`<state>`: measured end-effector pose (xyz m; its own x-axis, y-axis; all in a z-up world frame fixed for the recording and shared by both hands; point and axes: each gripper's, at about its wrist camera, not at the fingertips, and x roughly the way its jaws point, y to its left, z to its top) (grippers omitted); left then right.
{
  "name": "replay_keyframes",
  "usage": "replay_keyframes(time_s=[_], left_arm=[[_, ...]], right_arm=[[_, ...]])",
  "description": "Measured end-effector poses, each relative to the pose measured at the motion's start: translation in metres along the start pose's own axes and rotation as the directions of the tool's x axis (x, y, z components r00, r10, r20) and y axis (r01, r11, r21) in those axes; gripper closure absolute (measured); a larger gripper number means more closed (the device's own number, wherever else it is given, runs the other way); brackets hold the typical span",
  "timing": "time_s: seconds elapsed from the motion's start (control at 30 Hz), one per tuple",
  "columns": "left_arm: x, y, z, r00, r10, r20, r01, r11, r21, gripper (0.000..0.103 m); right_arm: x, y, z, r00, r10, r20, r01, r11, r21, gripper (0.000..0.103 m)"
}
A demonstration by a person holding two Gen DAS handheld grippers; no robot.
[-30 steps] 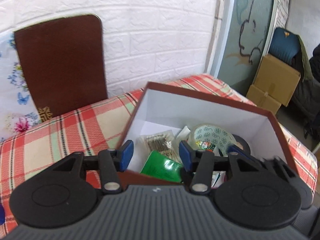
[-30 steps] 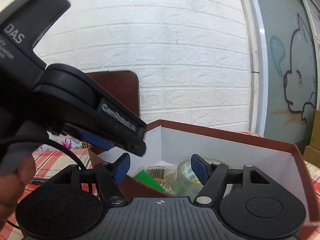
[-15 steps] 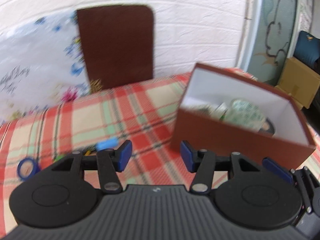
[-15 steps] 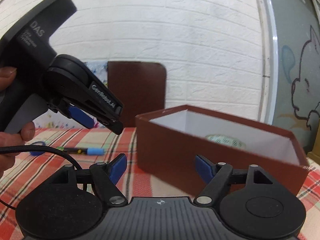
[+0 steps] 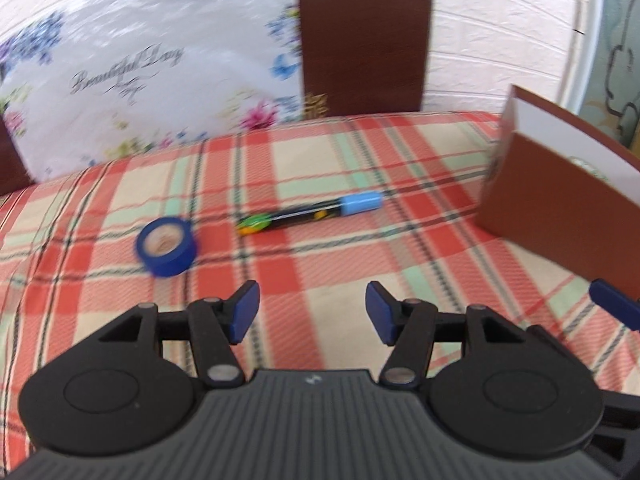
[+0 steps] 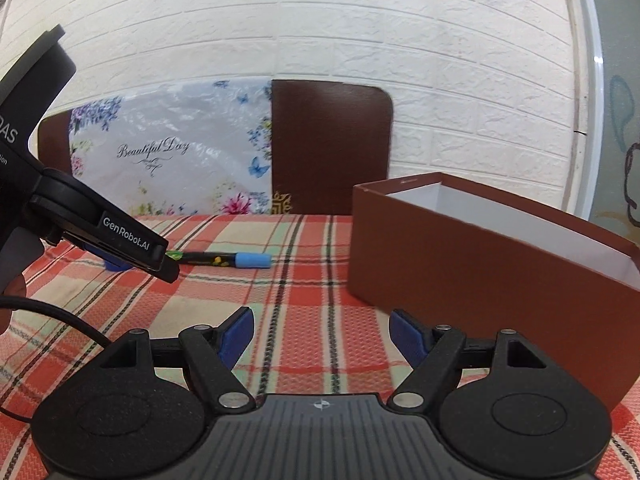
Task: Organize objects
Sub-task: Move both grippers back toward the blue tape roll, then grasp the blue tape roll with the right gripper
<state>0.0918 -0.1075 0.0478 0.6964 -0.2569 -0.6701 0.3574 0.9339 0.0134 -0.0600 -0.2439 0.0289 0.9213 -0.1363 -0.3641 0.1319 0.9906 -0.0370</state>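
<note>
On the plaid tablecloth lie a black marker [image 5: 310,214] with a light-blue cap and a roll of blue tape [image 5: 167,246]. My left gripper [image 5: 311,312] hovers just short of them, its jaws opening with nothing between them. The brown box [image 5: 560,200] with a white inside stands to the right. From the right wrist view, the marker [image 6: 224,259] lies beyond the left gripper's tip, and the blue tape [image 6: 116,266] is mostly hidden behind it. My right gripper [image 6: 322,334] is open and empty, low over the cloth, left of the box [image 6: 480,256].
A brown chair back [image 6: 330,144] and a floral plastic bag [image 6: 168,160] stand behind the table against a white brick wall. A hand [image 6: 12,280] holds the left gripper, its cable [image 6: 60,316] trailing over the cloth. The table's far edge runs under the bag.
Both grippers have drawn away from the box to the left. The left one swung down over the cloth, bringing the marker and tape into view, and its jaws widened.
</note>
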Motion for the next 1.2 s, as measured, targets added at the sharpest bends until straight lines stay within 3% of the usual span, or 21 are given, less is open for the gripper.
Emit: replay_keyframes(time_s=[0.47,0.67,0.73,0.77,0.87,1.03,1.2], left_arm=[[0.020,0.097,-0.038,0.989,0.136,-0.052,-0.141,0.983,-0.118,0.036],[0.020,0.153,-0.053,0.974,0.227,-0.006,-0.223,0.953,-0.205,0.029],[0.021,0.165,-0.061,0.964,0.263,0.042,-0.249,0.946,-0.208,0.022],[0.021,0.171,-0.065,0.964,0.257,0.066,-0.237,0.945,-0.225,0.018],[0.017,0.182,-0.069,0.966,0.237,0.100,-0.199,0.936,-0.290,0.020],[0.016,0.186,-0.071,0.968,0.218,0.125,-0.169,0.932,-0.320,0.019],[0.019,0.188,-0.071,0.969,0.210,0.132,-0.157,0.931,-0.330,0.019]], right_arm=[[0.021,0.059,0.001,0.991,0.113,-0.078,-0.121,0.986,-0.113,0.029],[0.045,0.084,0.006,0.977,0.178,-0.115,-0.193,0.972,-0.134,0.029],[0.055,0.095,0.009,0.972,0.200,-0.121,-0.217,0.965,-0.149,0.030],[0.061,0.101,0.010,0.970,0.211,-0.122,-0.230,0.960,-0.161,0.030],[0.081,0.121,0.016,0.960,0.245,-0.139,-0.268,0.945,-0.189,0.030],[0.123,0.155,0.029,0.932,0.313,-0.181,-0.347,0.915,-0.204,0.039],[0.166,0.189,0.044,0.911,0.350,-0.220,-0.394,0.897,-0.201,0.040]])
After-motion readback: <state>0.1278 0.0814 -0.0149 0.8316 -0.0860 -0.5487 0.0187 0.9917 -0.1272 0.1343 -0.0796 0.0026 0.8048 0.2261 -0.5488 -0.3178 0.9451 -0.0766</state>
